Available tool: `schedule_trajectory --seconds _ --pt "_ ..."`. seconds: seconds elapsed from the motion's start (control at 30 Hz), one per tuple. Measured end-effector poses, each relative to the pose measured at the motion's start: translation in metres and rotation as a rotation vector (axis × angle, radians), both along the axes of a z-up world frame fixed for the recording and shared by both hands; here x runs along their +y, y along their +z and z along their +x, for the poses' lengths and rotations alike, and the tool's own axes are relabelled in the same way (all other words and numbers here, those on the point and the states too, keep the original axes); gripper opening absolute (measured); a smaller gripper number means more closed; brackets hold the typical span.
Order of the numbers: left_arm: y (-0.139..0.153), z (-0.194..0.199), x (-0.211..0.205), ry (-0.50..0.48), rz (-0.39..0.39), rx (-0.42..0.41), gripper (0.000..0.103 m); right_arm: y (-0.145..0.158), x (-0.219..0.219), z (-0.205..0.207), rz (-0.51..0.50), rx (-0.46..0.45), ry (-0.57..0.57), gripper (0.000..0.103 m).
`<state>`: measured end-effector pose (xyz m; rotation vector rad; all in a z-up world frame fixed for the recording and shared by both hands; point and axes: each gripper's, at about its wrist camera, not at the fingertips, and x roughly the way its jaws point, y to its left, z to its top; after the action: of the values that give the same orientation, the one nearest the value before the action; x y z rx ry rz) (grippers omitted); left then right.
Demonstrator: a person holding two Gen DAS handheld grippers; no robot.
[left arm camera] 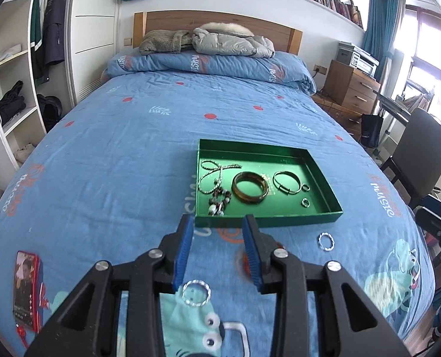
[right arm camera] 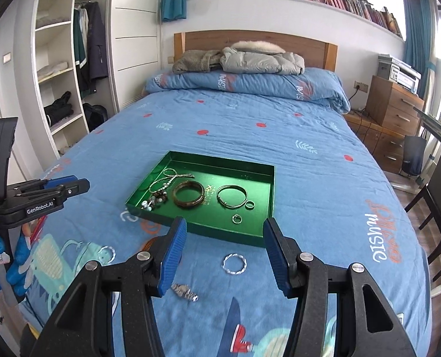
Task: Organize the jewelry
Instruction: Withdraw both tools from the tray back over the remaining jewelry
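Twisted ring [right arm camera: 234, 263] between open claws [right arm camera: 225, 255]

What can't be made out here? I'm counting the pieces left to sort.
- Watch: right view only; its near end goes behind the right gripper finger.
- Orange blur: left view, beside the left gripper finger; smeared, unidentifiable.
- Beaded necklace in the tray: too tangled to count strands.

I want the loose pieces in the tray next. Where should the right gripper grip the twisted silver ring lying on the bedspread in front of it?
The twisted silver ring lies flat on the blue bedspread, just short of the green tray. Probably best to bring the open right gripper down from above, one finger inside the loop and one outside, pinching the near arc of its band.
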<state>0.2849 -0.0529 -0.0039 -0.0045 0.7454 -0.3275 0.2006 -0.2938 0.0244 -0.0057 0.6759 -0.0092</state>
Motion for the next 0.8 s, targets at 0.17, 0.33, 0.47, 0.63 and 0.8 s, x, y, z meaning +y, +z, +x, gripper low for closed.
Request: schedule_trajectory --seconds 0.17,0.33,0.47,0.63,0.8 --pt "0.002 -0.033 0.020 0.039 0.027 -0.036 0.033 0.008 0.013 -0.033 -0.010 -0.017 0.020 0.053" --pt "0.005 -0.064 0.037 0.064 0.057 -0.065 0.033 0.006 0.023 -0.061 0.011 -0.031 0.028 0.055" --pt "0.007 -0.087 0.047 0.078 0.070 -0.073 0.033 0.003 0.027 -0.077 0.039 -0.033 0.027 0.055" --pt "0.006 -0.113 0.054 0.079 0.083 -0.075 0.034 0.002 0.031 -0.096 0.061 -0.037 0.024 0.055" --pt "0.007 -0.130 0.063 0.081 0.080 -0.074 0.039 0.004 0.035 -0.116 0.063 -0.044 0.026 0.055"
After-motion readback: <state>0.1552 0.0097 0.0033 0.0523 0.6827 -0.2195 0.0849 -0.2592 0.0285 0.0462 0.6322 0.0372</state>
